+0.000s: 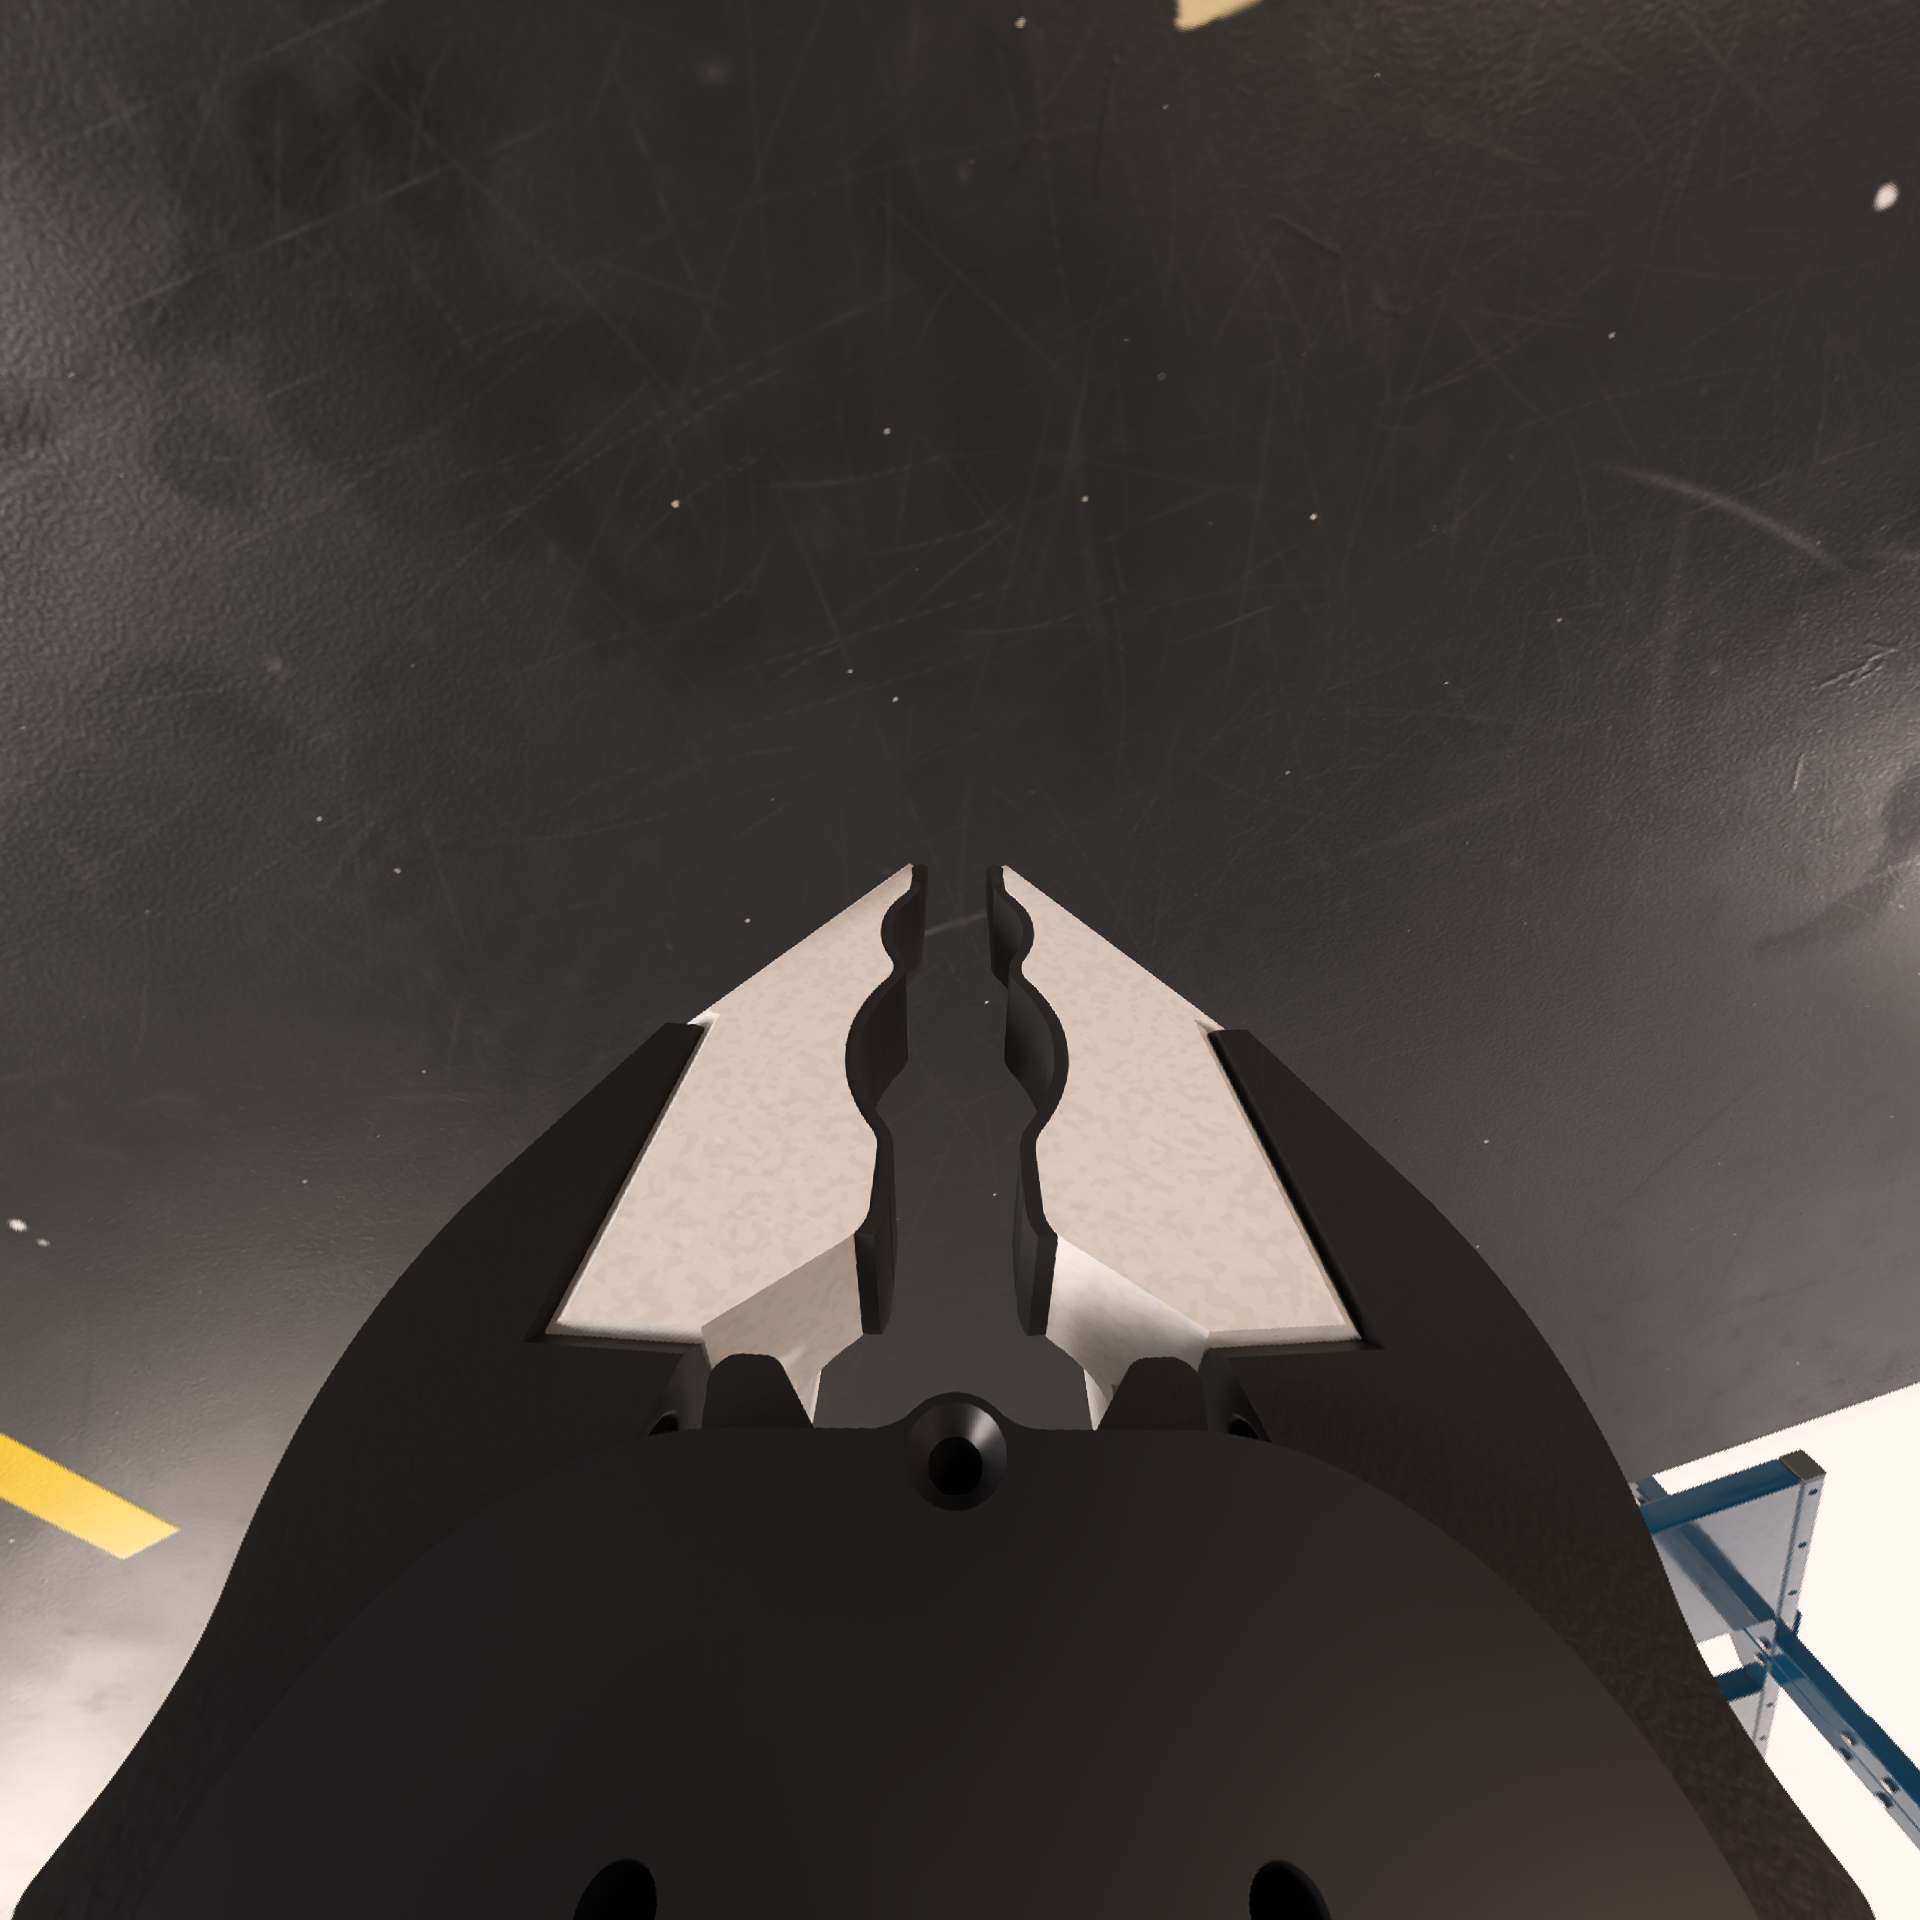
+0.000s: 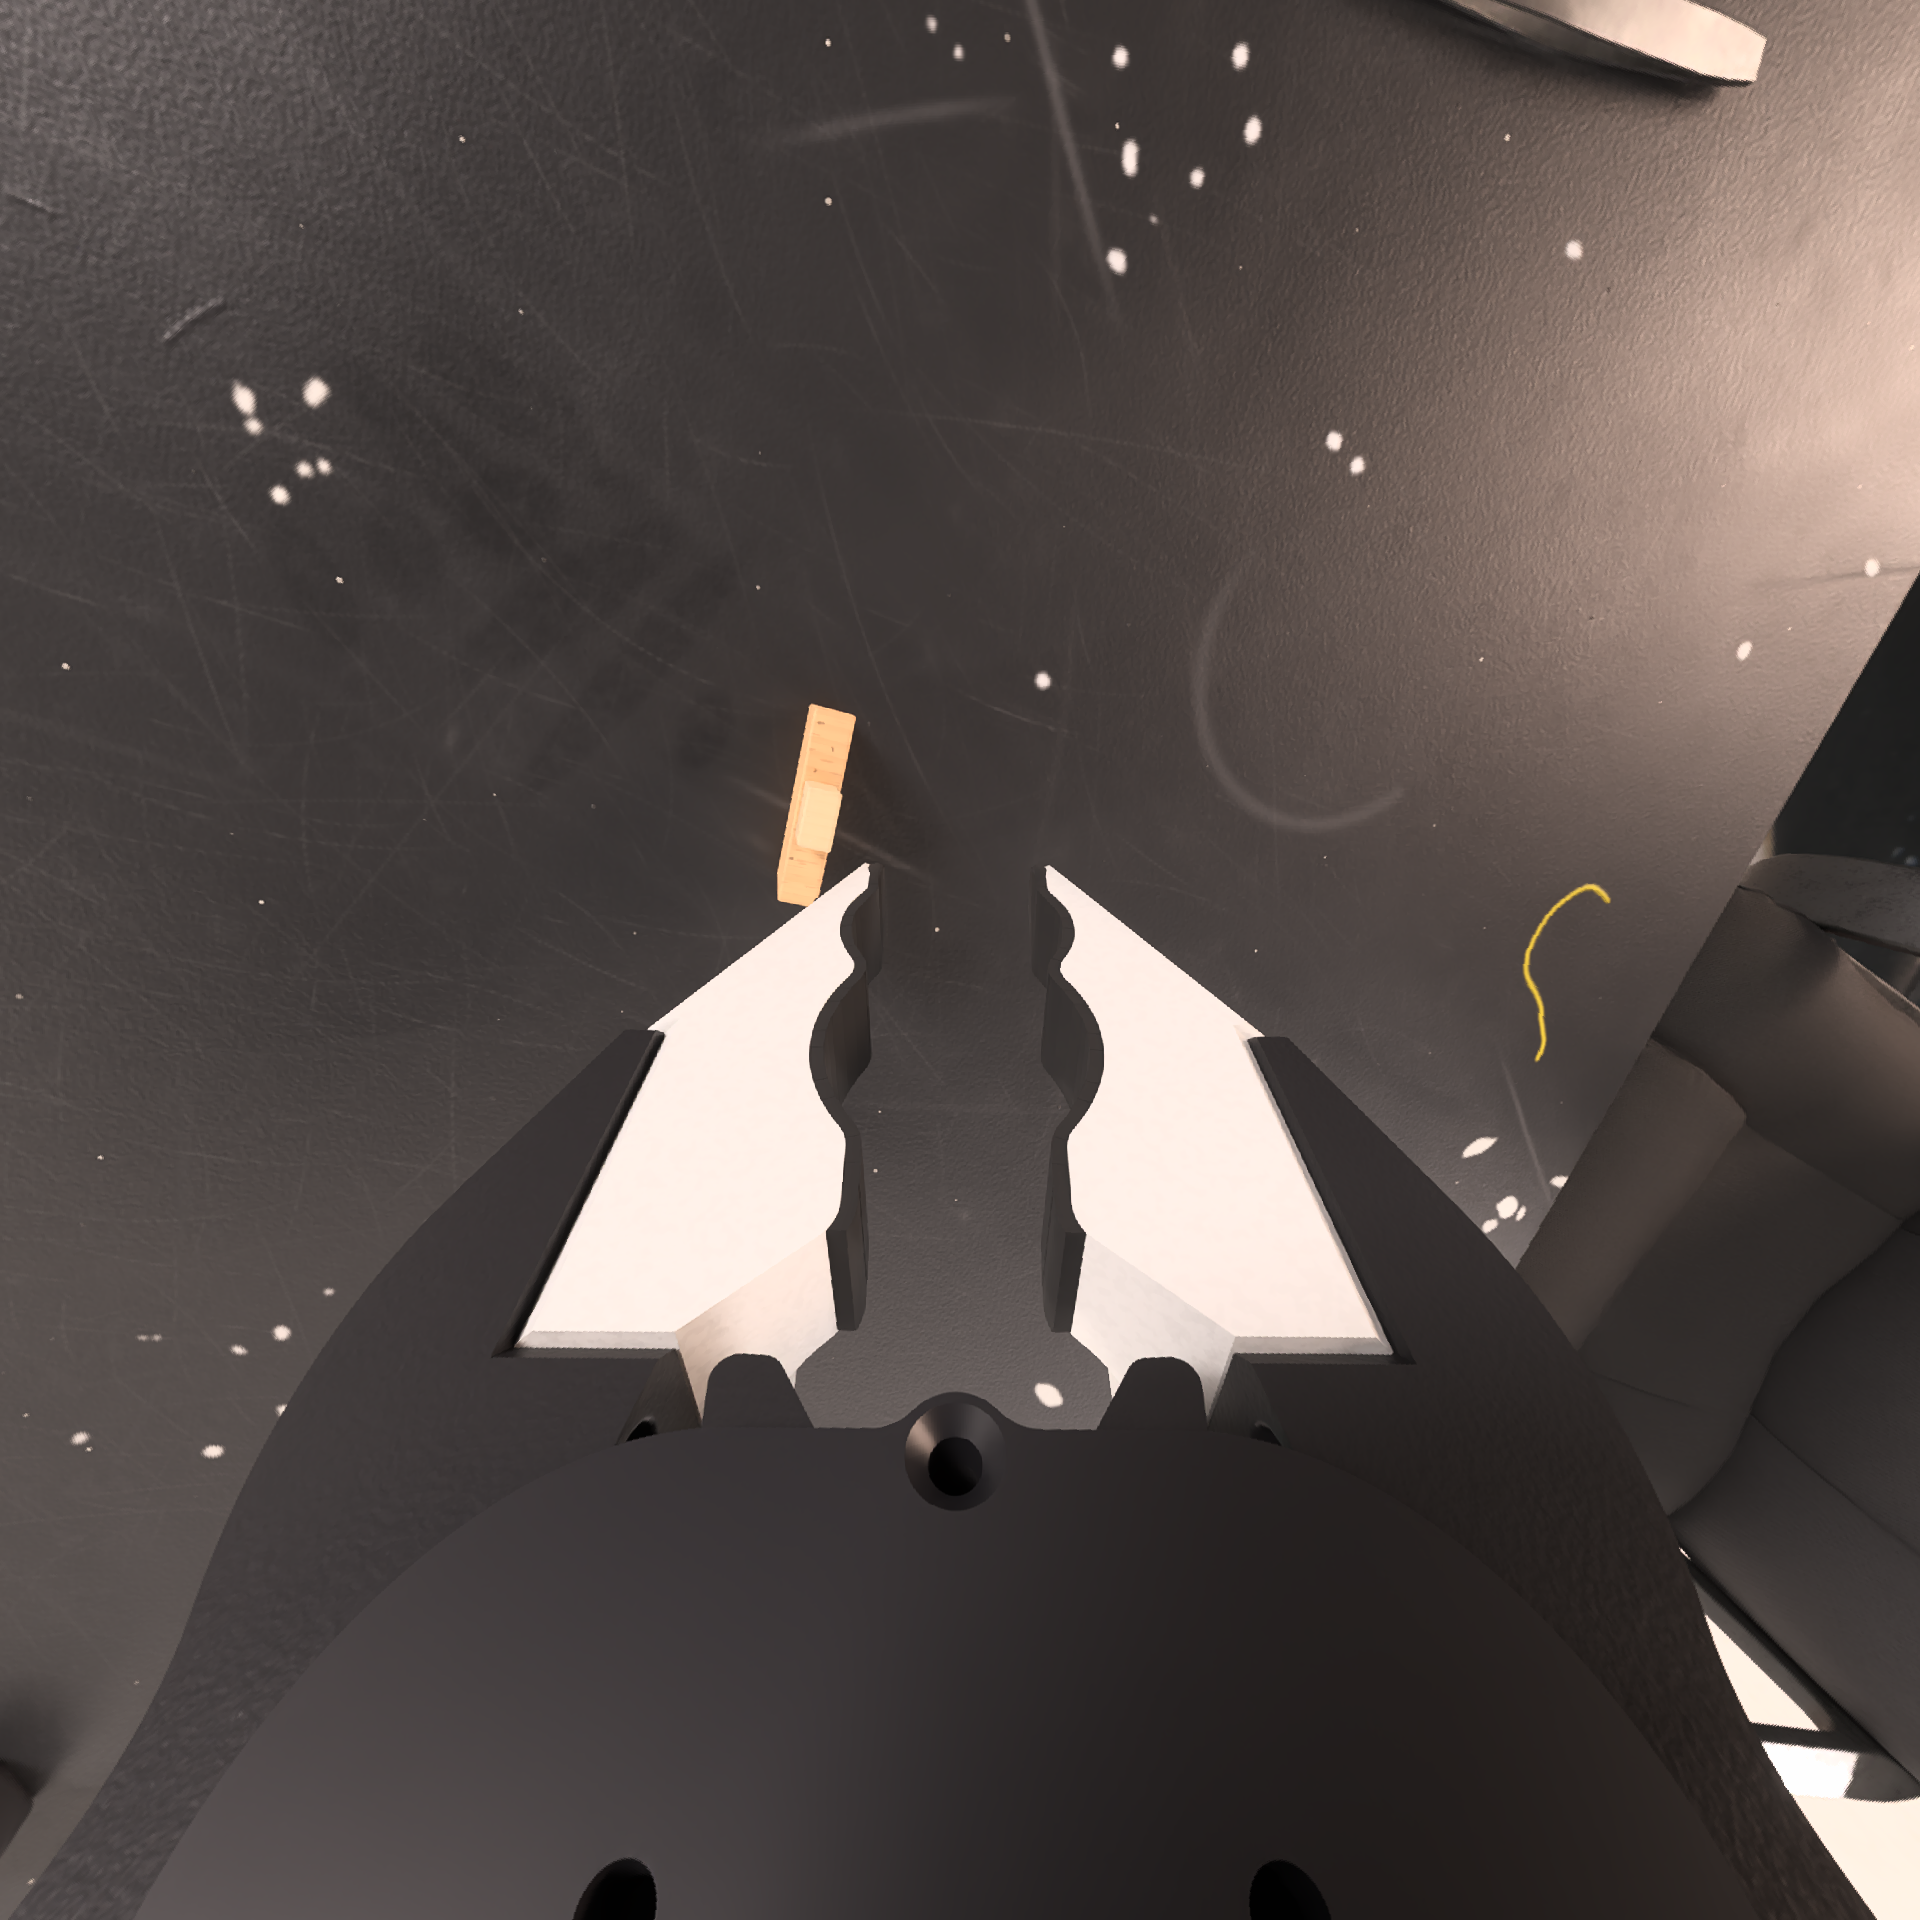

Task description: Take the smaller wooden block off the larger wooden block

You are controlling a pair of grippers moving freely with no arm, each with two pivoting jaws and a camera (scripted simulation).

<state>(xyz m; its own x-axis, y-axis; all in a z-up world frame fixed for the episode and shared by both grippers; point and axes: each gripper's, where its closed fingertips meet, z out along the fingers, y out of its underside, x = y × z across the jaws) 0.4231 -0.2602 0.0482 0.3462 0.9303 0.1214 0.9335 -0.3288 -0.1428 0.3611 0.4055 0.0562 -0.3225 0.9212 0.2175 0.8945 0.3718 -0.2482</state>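
The larger wooden block (image 2: 828,743) is a long orange-tan bar lying on the dark scratched table (image 2: 520,623). The smaller, paler wooden block (image 2: 816,814) sits on it near its closer end. My right gripper (image 2: 956,878) is open and empty, and hovers just right of the blocks; its left fingertip (image 2: 857,883) is beside the bar's near end. My left gripper (image 1: 956,878) is empty, its jaws almost together with only a narrow slit between them, over bare table (image 1: 935,468). A tan corner (image 1: 1210,10) shows at the top edge of the left wrist view.
A thin yellow thread (image 2: 1548,956) lies on the table to the right. The other gripper's dark body (image 2: 1787,1195) fills the right edge. A grey metal piece (image 2: 1621,42) is at the top right. Off the table edge are a blue rack (image 1: 1766,1621) and a yellow floor stripe (image 1: 73,1496).
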